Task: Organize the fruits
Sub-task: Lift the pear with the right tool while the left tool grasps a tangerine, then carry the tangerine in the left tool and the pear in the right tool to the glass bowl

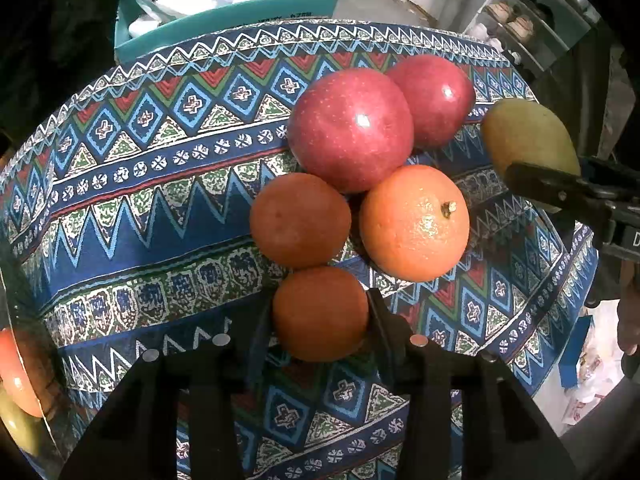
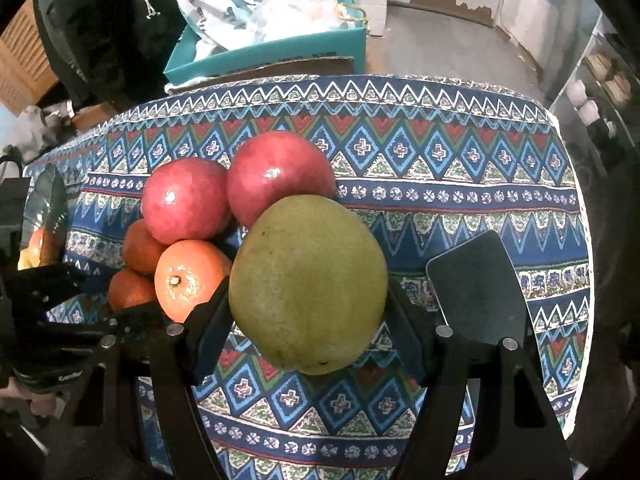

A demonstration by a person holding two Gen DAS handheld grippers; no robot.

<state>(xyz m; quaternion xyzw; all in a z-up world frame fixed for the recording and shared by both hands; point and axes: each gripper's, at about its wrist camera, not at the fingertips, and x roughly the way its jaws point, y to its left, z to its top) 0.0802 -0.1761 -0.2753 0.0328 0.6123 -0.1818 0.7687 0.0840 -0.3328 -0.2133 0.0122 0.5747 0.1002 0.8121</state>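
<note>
Your left gripper (image 1: pixel 320 314) is clamped on a small dull-orange fruit (image 1: pixel 320 314), one finger pad on each side of it, right at the near edge of the fruit cluster. That fruit sits on or just above the patterned cloth (image 1: pixel 140 184); can't tell which. Just beyond it, touching or nearly so, sit a 2nd dull-orange fruit (image 1: pixel 300 220) to the left & a brighter orange (image 1: pixel 414 222) w/ its stem nub up, to the right. Behind those, two red apples: the nearer apple (image 1: pixel 350 130) presses against both oranges, the farther apple (image 1: pixel 432 100) is tucked against its right-far side.

Your right gripper (image 2: pixel 308 304) is closed on a big green pear-like fruit (image 2: pixel 308 284), pads gripping left & right flanks. From the left wrist view you see that green fruit at the far right, off beside the apples, w/ a black finger across its lower part. In the right wrist view it overlaps the farther apple & sits just right of the bright orange; whether it touches them you can't tell.

Far side, past the cloth edge: a teal box (image 2: pixel 272 52) stuffed w/ plastic bags (image 2: pixel 240 4). At the left edge of the left wrist view, more fruit, reddish & green, partly cut off
</note>
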